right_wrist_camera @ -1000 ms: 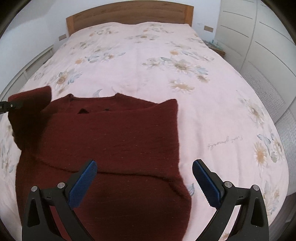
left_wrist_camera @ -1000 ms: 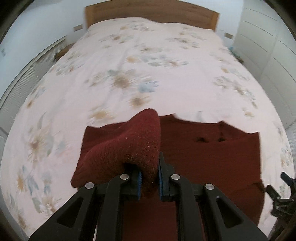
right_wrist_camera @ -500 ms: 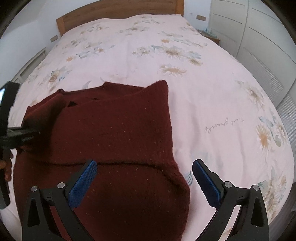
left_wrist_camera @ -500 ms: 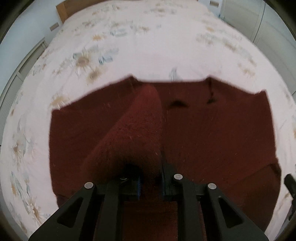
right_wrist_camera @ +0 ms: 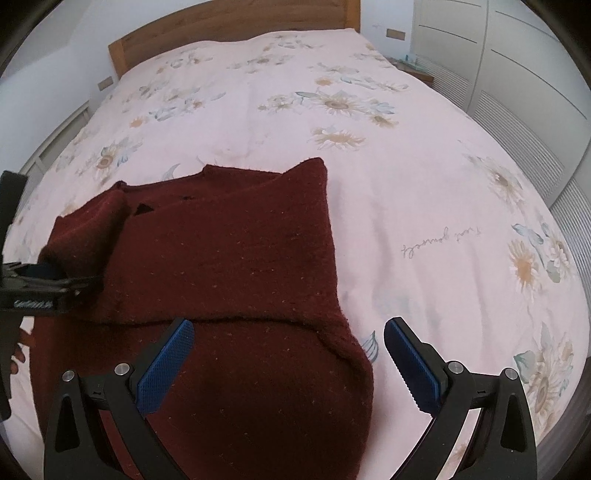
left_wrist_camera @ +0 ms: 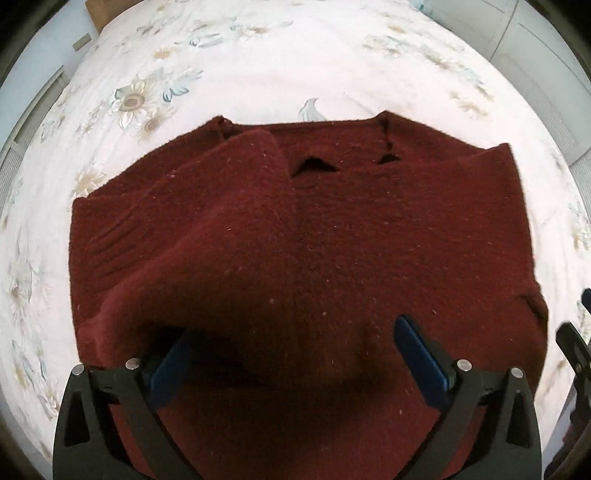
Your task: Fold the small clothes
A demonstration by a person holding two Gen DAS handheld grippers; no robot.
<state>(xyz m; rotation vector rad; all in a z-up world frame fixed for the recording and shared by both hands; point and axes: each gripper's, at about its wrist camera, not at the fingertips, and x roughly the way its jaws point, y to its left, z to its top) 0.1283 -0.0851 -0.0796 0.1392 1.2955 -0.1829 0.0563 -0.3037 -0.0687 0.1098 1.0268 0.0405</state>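
A dark red knitted sweater (left_wrist_camera: 332,240) lies on the flowered bedspread (left_wrist_camera: 258,66), its neck away from me. Both sleeves are folded in over the body. My left gripper (left_wrist_camera: 291,354) hovers over the sweater's lower middle with its jaws wide open; the left sleeve (left_wrist_camera: 207,206) drapes over its left finger. In the right wrist view the sweater (right_wrist_camera: 229,258) fills the lower left. My right gripper (right_wrist_camera: 288,354) is open and empty above the sweater's right hem edge. The left gripper (right_wrist_camera: 37,284) shows at the left edge there.
The bed (right_wrist_camera: 406,166) stretches far ahead to a wooden headboard (right_wrist_camera: 229,29). White wardrobe doors (right_wrist_camera: 517,74) stand along the right. A nightstand (right_wrist_camera: 413,66) sits by the headboard. The bed's right edge (right_wrist_camera: 569,369) is close.
My left gripper carried the left sleeve in over the sweater's body, lowered it, then opened and let it go. The right gripper stayed open and drew slightly nearer.
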